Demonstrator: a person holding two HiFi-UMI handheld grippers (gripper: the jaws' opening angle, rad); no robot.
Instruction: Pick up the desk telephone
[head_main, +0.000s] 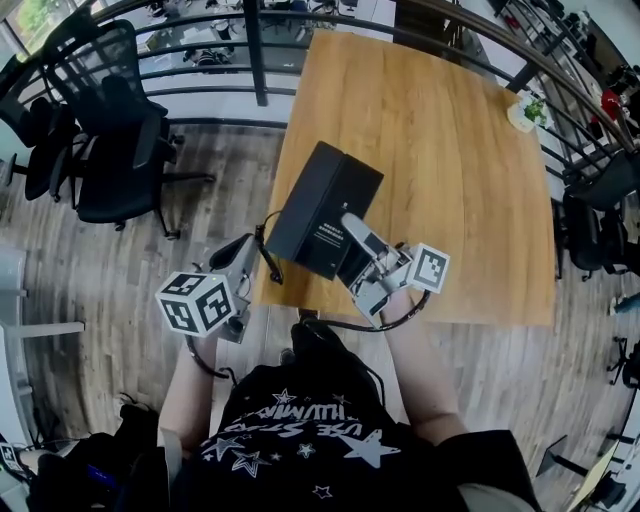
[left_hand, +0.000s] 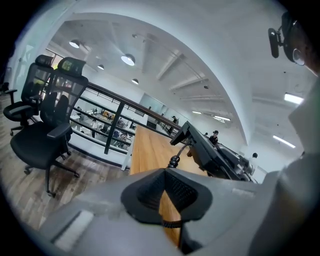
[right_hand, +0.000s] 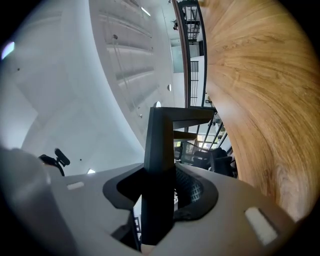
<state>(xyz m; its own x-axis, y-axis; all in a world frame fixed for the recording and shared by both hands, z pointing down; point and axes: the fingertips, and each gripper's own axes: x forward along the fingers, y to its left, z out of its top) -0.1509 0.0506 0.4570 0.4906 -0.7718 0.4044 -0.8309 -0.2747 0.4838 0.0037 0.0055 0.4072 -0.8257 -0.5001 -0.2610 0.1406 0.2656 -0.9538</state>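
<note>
The black desk telephone (head_main: 320, 205) is tilted up off the wooden table (head_main: 450, 150), its flat underside facing me. My right gripper (head_main: 355, 240) is shut on its near edge. In the right gripper view the phone's dark edge (right_hand: 160, 150) stands between the pads and fills the gap of the gripper (right_hand: 160, 200). My left gripper (head_main: 245, 252) hovers just left of the phone, off the table's left edge. In the left gripper view its jaws (left_hand: 167, 195) are nearly together, with the thin black cord (left_hand: 172, 225) caught between them. The phone (left_hand: 215, 150) shows to the right.
Black office chairs (head_main: 110, 130) stand on the wood floor at the left, another chair (head_main: 590, 220) at the right. A dark railing (head_main: 255, 50) curves behind the table. A small green and white thing (head_main: 527, 110) sits at the table's far right corner.
</note>
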